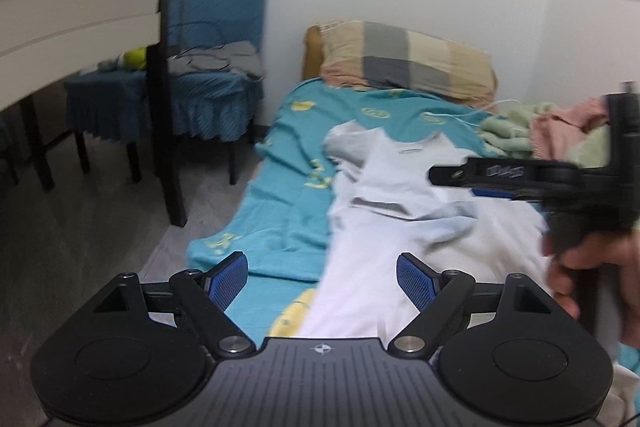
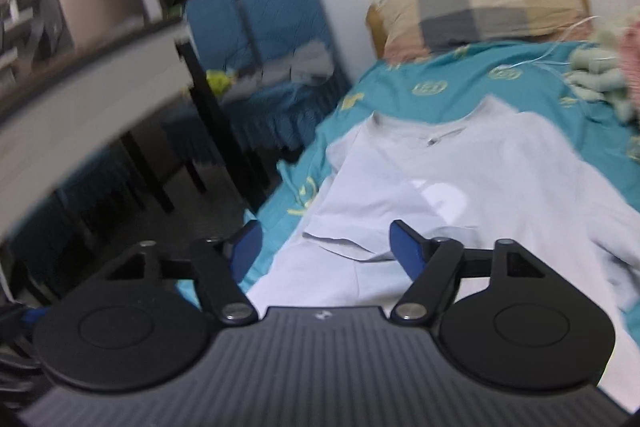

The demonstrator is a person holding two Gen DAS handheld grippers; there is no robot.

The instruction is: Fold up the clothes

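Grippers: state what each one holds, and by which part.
Nothing is held. The left gripper and the right gripper both stand open above the white shirt, with no cloth pinched.

A pale white-grey cotton T-shirt (image 2: 472, 179) lies spread on the teal patterned bedsheet (image 2: 460, 83), collar toward the pillow, one sleeve folded inward, fabric wrinkled.

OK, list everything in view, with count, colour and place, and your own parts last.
shirt: one, white, spread on the bed, collar toward the pillow
bed sheet: one, teal with yellow prints, under the shirt
pillow: one, beige and grey check, at the head of the bed
crumpled clothes: a heap, green and pink, at the bed's far right
chairs: two, blue covers, beside the bed
grey garment: one, on a chair seat
table: one, white edge, left
left tool: open, empty
right tool: open, empty
hand: one, on the right tool's grip
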